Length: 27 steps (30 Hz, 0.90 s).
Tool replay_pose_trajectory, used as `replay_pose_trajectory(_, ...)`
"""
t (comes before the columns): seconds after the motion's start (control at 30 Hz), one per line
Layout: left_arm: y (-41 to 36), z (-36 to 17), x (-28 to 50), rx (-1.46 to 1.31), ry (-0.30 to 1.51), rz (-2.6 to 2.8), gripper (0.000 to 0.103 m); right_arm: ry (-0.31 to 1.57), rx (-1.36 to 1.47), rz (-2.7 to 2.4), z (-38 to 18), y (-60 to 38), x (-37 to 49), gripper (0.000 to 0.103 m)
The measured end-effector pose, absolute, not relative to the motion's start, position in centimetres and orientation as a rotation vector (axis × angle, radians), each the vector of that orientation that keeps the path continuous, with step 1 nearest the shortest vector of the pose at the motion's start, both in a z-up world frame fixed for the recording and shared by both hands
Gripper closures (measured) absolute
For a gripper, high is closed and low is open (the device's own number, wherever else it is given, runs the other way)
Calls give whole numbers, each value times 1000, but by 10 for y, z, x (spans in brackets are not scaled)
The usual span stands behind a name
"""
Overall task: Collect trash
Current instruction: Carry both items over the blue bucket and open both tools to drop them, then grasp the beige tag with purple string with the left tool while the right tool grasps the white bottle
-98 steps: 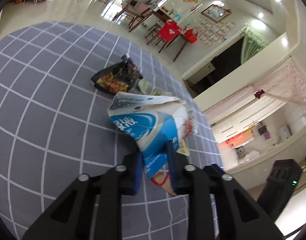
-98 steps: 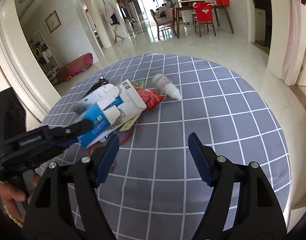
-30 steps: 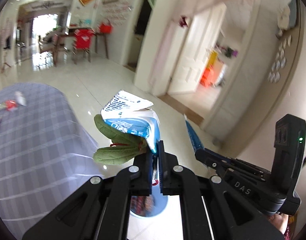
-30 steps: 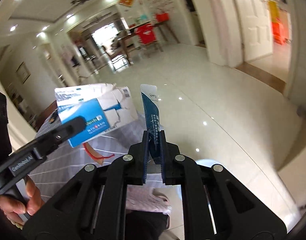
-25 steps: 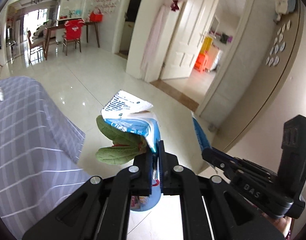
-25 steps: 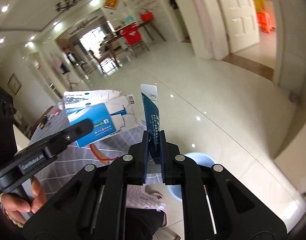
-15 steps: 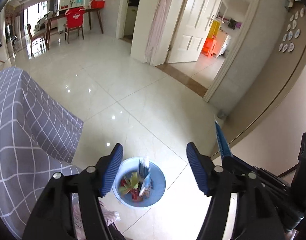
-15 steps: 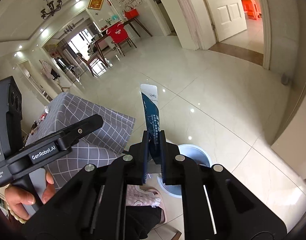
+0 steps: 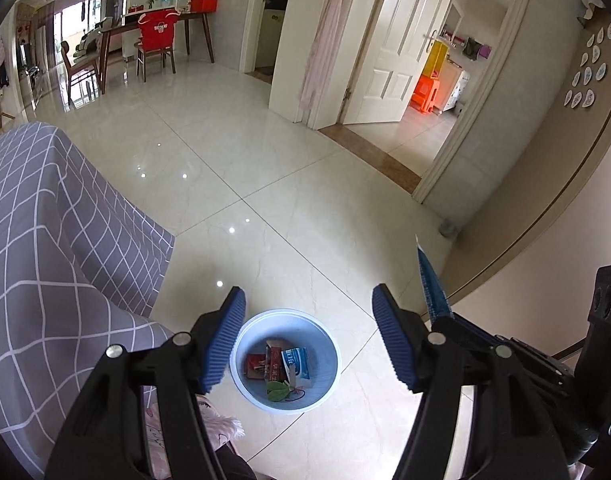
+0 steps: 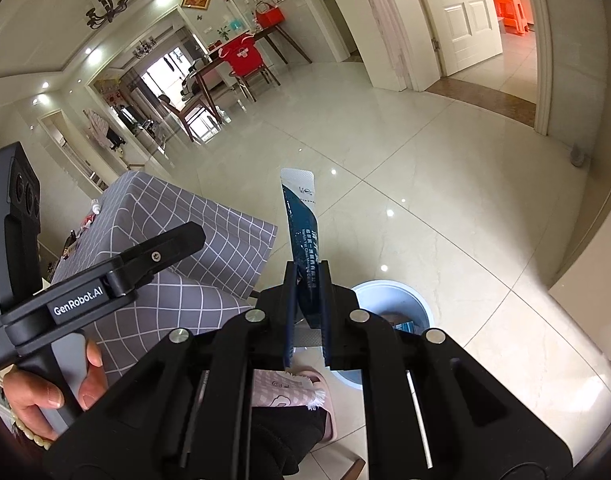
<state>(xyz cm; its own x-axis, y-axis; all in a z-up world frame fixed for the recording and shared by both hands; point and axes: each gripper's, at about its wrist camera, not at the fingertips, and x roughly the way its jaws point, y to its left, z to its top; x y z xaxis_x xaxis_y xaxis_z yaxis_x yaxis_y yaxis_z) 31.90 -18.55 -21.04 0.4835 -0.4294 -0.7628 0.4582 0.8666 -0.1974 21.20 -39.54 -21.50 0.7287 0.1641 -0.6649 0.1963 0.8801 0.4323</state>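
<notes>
Hovering over the bin [image 9: 284, 360], left tool [image 9: 307, 338] has its jaws spread wide with nothing between them. Bin sits on the floor [image 9: 305, 208] directly below and between its fingers; inside are a blue-white carton [image 9: 296, 362], red wrappers [image 9: 256, 364] and a green leaf [image 9: 276, 386]. Right tool [image 10: 307, 316] is clamped tight on a dark blue sachet [image 10: 303, 232] that sticks up past its fingertips. Bin rim [image 10: 389, 286] shows just ahead and right of that tool. Grey checked tabletop cloth [image 9: 45, 240] hangs left of both tools. A hand [image 10: 49, 392] grips the left tool's handle. Pink slipper [image 10: 289, 392] is under the right tool.
</notes>
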Motion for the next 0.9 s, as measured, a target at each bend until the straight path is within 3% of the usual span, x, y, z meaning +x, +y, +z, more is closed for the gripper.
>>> replay_pose_trajectory(0.3, -171, -207, 322, 15, 906, -514, 37, 750, 515, -23, -219, -397, 222, 90)
replay_pose_trajectory(0.33, -169, -206, 323, 14, 904, -511, 37, 750, 517, -32, -220, -398, 224, 81)
replay_pose_trajectory(0.4, -164, -206, 324, 11, 900, -504, 36, 753, 529, -48, -223, -399, 228, 52)
replay_pose_trajectory(0.43, -162, -205, 324, 8, 899, -501, 36, 749, 532, -61, -223, -400, 228, 46)
replay_pose_trajectory(0.9, -95, -177, 331, -44, 850, -448, 36, 738, 448, 10, -193, -351, 248, 46)
